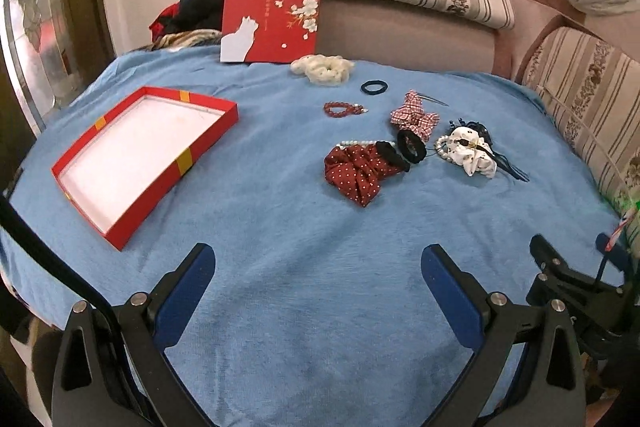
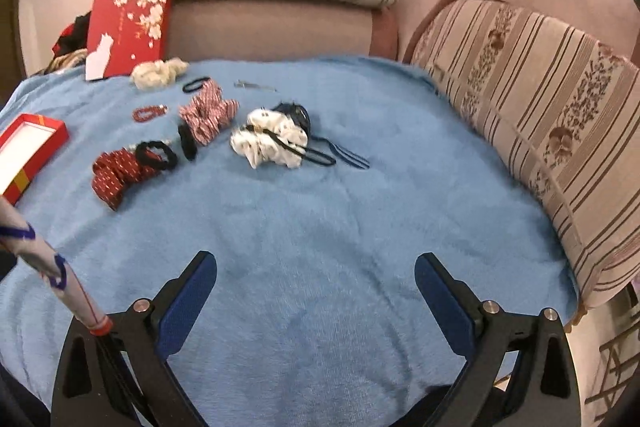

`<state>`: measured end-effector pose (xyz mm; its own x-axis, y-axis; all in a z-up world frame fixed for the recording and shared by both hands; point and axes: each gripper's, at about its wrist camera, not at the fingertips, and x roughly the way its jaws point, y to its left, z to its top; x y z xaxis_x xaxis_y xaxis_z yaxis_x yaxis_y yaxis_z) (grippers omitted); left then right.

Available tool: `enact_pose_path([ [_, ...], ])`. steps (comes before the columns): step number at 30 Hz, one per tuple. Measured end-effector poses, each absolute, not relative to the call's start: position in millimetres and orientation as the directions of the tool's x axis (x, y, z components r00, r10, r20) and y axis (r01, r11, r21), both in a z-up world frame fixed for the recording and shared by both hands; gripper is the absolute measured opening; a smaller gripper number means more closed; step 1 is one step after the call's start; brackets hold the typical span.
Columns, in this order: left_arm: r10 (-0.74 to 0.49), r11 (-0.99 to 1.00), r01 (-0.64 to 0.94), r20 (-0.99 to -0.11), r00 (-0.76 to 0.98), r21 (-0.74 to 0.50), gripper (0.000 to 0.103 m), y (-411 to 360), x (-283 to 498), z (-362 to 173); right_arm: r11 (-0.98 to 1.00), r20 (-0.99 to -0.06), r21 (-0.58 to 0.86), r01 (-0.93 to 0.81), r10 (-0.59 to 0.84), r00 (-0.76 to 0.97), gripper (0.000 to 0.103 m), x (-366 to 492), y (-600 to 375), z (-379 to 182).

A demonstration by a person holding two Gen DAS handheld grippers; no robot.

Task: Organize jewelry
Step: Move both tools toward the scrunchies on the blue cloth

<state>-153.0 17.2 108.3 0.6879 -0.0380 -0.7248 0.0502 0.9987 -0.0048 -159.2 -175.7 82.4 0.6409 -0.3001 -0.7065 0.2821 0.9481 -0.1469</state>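
Both grippers, left (image 1: 318, 281) and right (image 2: 316, 281), hover spread and empty over the blue cloth (image 1: 304, 235). Jewelry and scrunchies (image 1: 360, 173) cluster at one o'clock; the red tray (image 1: 132, 223) sits at ten. Best pinch one piece cleanly, avoiding tangled bands. Striped cushions (image 2: 532, 115) border the far edges.

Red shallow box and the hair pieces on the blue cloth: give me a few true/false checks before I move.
1. The red shallow box with the white lining holds nothing. True.
2. The left gripper grips a scrunchie. False: open, empty.
3. The red beaded bracelet lies inside the box. False: on the blue cloth.
4. The right gripper is open. True.
5. The dark red dotted scrunchie touches a black hair tie. True.
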Motion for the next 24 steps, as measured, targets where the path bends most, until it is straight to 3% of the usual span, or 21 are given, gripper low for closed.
enact_pose_path([
  [13,0.048,0.997,0.011,-0.68,0.731,0.082,0.103,16,-160,112,0.956,-0.736,-0.17,0.239,-0.284,0.615,0.101,-163,-172,75],
  [24,0.049,0.996,0.021,-0.744,0.667,0.084,0.103,20,-147,96,0.963,-0.755,-0.186,0.196,-0.268,0.598,0.101,-158,-164,64],
])
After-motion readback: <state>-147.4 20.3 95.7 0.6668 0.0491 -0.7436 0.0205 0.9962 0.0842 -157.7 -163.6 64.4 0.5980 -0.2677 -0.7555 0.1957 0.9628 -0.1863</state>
